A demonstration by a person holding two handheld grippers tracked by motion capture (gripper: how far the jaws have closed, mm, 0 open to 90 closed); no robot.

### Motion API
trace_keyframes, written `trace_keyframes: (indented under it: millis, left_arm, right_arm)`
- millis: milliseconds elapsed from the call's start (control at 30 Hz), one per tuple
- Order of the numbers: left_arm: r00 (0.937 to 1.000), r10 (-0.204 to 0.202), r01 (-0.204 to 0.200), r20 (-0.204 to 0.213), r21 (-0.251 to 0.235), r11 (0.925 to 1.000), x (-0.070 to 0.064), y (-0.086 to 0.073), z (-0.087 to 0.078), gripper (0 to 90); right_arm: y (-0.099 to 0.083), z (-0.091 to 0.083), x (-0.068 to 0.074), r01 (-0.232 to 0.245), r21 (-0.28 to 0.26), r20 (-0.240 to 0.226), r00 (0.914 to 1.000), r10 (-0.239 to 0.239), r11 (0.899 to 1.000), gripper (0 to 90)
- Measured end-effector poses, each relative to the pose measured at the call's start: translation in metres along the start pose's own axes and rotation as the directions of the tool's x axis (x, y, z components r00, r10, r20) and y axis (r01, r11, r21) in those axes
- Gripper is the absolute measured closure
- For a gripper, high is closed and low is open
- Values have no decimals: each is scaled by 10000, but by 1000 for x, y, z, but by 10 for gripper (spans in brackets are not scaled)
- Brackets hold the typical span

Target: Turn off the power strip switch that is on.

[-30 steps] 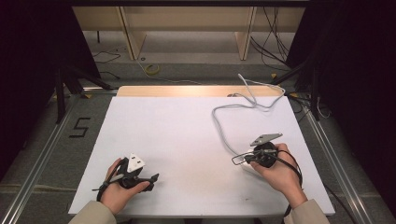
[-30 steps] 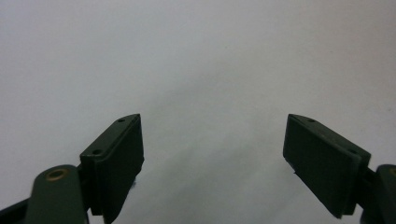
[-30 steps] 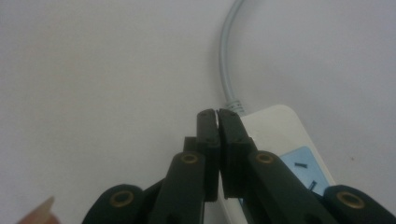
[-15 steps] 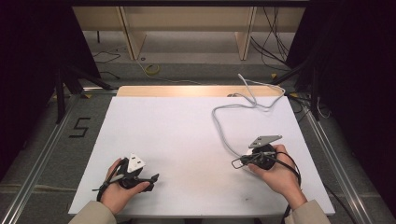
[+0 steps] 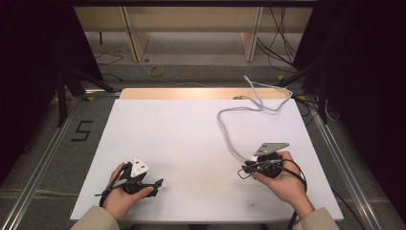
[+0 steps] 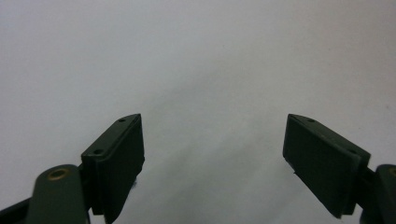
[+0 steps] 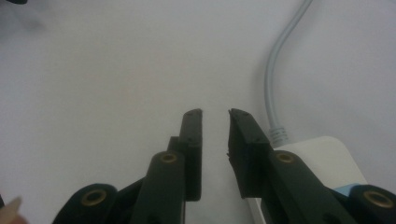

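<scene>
- Looking down on the flat white counter (image 5: 182,129), the job has hardly begun: the long grey rubber cable (image 5: 225,124) lies loose and nobody holds it.
- The cable comes in at about 1 o'clock on the counter, loops round, and runs down toward 4 o'clock.
- It ends at the small white plastic plug block (image 7: 322,158), which lies just beside the right gripper (image 7: 215,114), at its 3 o'clock.
- The right gripper's fingers (image 7: 245,140) are nearly clenched. There is only a thin gap between them and nothing is in it.
- The left gripper (image 5: 155,183) rests at 7 o'clock on the counter, well apart from the cable.
- Its fingers (image 6: 116,154) are released and spread wide, with only bare counter between them.
- I think the next step is to open the right fingers and take hold of the block or the cable. All the moving is left to do.
- Counting: one cable, one plug block, two grippers, two hands.
</scene>
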State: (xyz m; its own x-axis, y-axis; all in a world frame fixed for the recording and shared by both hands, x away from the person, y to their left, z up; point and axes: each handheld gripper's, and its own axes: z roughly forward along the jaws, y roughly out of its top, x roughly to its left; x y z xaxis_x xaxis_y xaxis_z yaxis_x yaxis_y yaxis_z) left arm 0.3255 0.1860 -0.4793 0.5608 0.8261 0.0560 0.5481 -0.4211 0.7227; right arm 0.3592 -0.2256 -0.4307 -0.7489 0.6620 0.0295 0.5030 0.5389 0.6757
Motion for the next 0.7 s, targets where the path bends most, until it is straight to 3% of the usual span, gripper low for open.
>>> trace_keyframes:
  millis: [300, 700]
  left_arm:
    - [10000, 29, -29, 60, 4, 10000, -1, 0, 1, 203]
    - [9996, 207, -208, 172, 49, 9998, -2, 0, 2, 206]
  right_arm:
    - [-5, 1, 5, 381, -470, -363, 9985, -398, 9982, 688]
    - [-13, 3, 8, 475, -866, -657, 9964, -532, 9951, 615]
